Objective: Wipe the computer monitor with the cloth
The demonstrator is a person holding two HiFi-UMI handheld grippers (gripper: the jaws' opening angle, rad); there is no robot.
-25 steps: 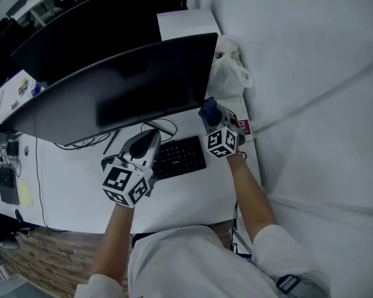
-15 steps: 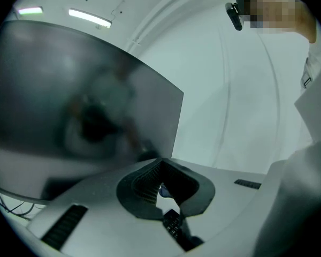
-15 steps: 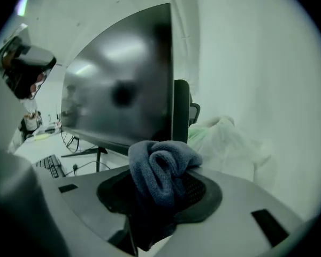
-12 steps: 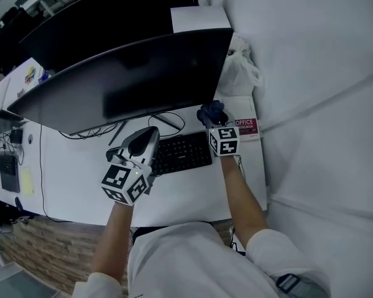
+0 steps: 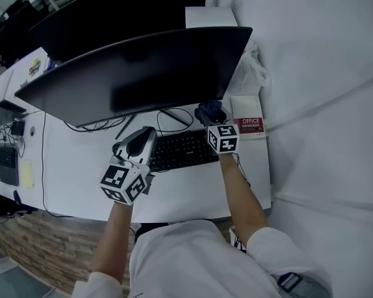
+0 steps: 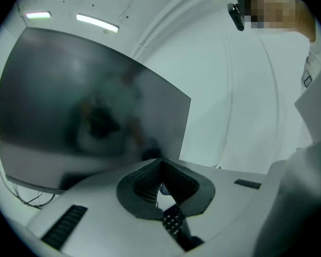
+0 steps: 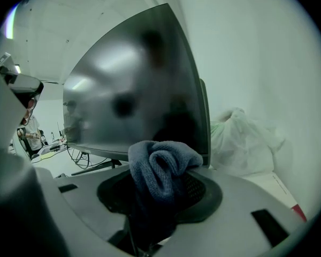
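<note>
A wide dark monitor (image 5: 143,73) stands on the white desk (image 5: 81,166), its screen off. My right gripper (image 5: 212,118) is shut on a bunched blue-grey cloth (image 5: 210,112) and sits just below the screen's lower right part. In the right gripper view the cloth (image 7: 161,167) bulges out of the gripper (image 7: 163,178), a short way in front of the monitor (image 7: 134,90). My left gripper (image 5: 137,143) hovers over the desk left of the keyboard, shut and holding nothing. In the left gripper view the gripper (image 6: 160,162) points at the monitor (image 6: 85,106).
A black keyboard (image 5: 183,149) lies between the grippers, with cables (image 5: 168,118) behind it by the monitor stand. A red and white booklet (image 5: 249,125) and a white plastic bag (image 5: 255,73) sit at the right. A second monitor (image 5: 112,5) stands behind. The desk's front edge is near my body.
The head view has shifted. The right gripper with the cloth has edged left, off the booklet and closer under the screen. The left gripper has barely moved.
</note>
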